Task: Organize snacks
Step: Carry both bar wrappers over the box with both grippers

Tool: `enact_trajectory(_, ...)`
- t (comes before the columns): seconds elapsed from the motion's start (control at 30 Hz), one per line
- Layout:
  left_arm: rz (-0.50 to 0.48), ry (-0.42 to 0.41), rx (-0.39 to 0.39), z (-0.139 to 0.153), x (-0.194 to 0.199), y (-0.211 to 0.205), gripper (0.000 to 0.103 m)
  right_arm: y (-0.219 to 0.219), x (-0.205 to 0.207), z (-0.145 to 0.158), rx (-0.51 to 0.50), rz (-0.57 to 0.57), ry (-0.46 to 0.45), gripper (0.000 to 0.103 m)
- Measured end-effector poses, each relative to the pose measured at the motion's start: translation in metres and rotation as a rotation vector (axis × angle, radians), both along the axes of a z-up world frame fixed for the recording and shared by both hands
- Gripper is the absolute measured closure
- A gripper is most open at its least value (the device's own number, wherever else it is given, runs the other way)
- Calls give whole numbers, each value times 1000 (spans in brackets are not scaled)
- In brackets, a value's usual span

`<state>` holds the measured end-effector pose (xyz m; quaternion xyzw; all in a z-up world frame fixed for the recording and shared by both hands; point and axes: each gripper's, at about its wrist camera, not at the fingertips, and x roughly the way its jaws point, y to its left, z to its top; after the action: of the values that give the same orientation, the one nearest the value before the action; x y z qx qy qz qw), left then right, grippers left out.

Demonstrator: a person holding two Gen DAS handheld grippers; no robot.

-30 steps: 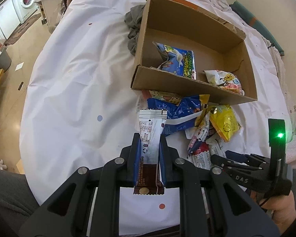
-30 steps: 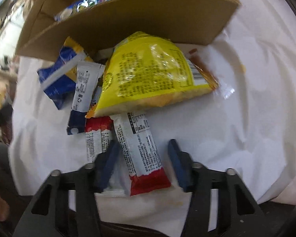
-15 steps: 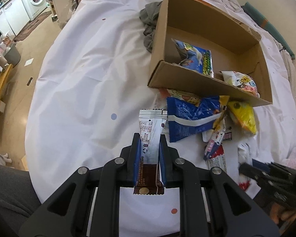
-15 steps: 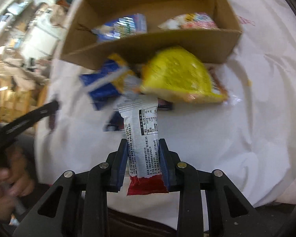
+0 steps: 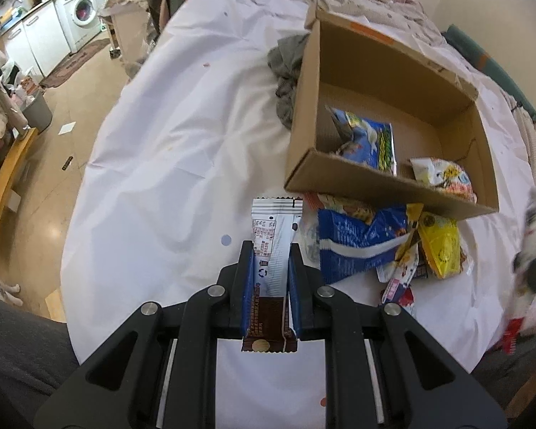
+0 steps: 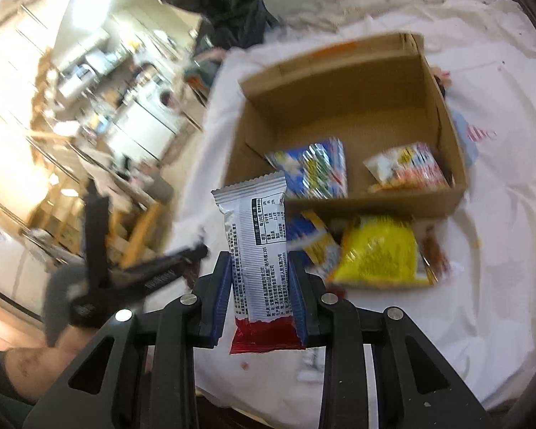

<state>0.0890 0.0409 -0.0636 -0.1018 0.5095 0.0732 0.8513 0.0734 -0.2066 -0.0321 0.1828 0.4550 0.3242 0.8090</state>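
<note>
My left gripper [image 5: 270,250] is shut on a brown-and-silver snack bar [image 5: 272,246], held above the white sheet, left of the cardboard box [image 5: 375,182]. My right gripper [image 6: 259,261] is shut on a red-and-silver snack bar [image 6: 259,246], lifted in front of the box [image 6: 457,193]. The box holds a blue packet [image 5: 370,139] and a white-and-orange packet [image 5: 443,177]. Loose snacks lie in front of the box: a blue bag [image 5: 357,246] and a yellow bag [image 5: 441,246]. The left gripper shows blurred in the right wrist view [image 6: 196,252].
A grey cloth [image 5: 286,71] lies against the box's far-left side. The sheet-covered table [image 5: 168,143] drops off at the left to the floor, with a washing machine [image 5: 82,14] beyond. A red packet [image 5: 398,291] lies near the front edge.
My right gripper closed on the red-and-silver bar and lifted it up off the pile, higher toward the box. My left gripper, still holding its bar, shifted left and back.
</note>
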Motion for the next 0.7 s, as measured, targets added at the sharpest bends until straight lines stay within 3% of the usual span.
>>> enact_trajectory(0.23, 23, -126, -14, 44, 2, 4, 89, -21, 5, 28, 127, -73, -86, 71)
enact_trajectory(0.43, -35, -158, -8, 72, 22, -3, 89, -49, 22, 48, 134, -164, -121, 71)
enact_trajectory(0.7, -90, -197, 24, 93, 54, -10, 89, -59, 60, 47, 102, -227, -111, 71)
